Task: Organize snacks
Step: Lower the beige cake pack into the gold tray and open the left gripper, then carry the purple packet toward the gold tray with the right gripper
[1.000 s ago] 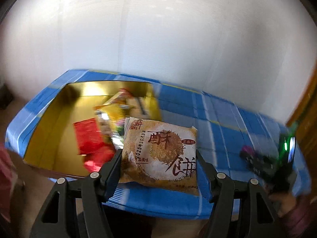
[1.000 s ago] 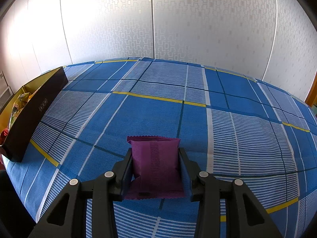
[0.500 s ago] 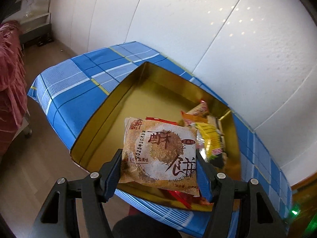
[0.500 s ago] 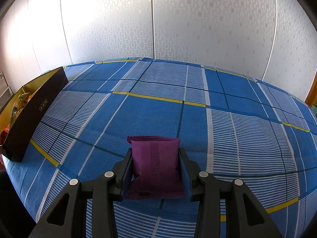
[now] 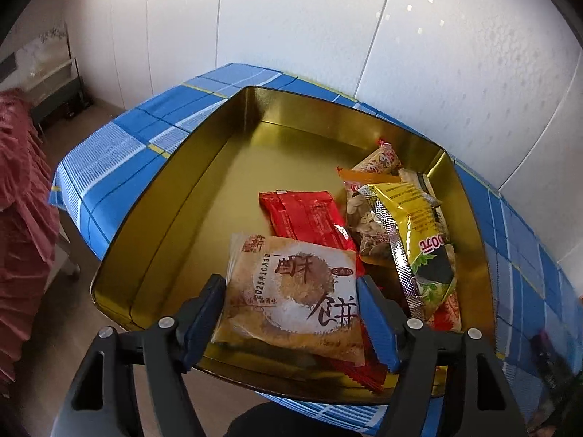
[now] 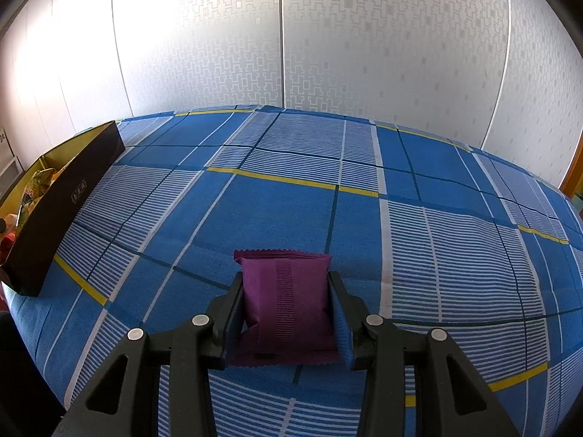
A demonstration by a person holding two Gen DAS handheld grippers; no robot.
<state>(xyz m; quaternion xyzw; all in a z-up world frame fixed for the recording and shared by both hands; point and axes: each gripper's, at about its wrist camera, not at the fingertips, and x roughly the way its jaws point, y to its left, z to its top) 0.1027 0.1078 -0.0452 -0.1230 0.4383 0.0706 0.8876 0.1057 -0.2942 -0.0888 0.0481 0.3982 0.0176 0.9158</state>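
A brown pastry packet (image 5: 291,291) with printed characters lies between the fingers of my left gripper (image 5: 291,284), low over the near end of the gold tin (image 5: 164,196). The jaws are opening, and the packet has sagged onto the red packets beneath it. A red packet (image 5: 306,215), a yellow packet (image 5: 419,218) and several other snacks lie along the tin's right side. My right gripper (image 6: 286,276) is shut on a purple packet (image 6: 288,302) just above the blue plaid tablecloth (image 6: 291,211). The tin's dark outer wall (image 6: 69,196) shows far left.
The tin sits at the table's left end, its near rim close to the table edge. Bare floor (image 5: 65,327) and a pink cloth (image 5: 22,189) lie beyond that edge. A white panelled wall (image 6: 284,36) backs the table. Wide tablecloth stretches right of the tin.
My left gripper swung over the tin and came down into it. Its jaws have spread and the pastry packet has slipped lower between them. The right gripper and purple packet have not moved.
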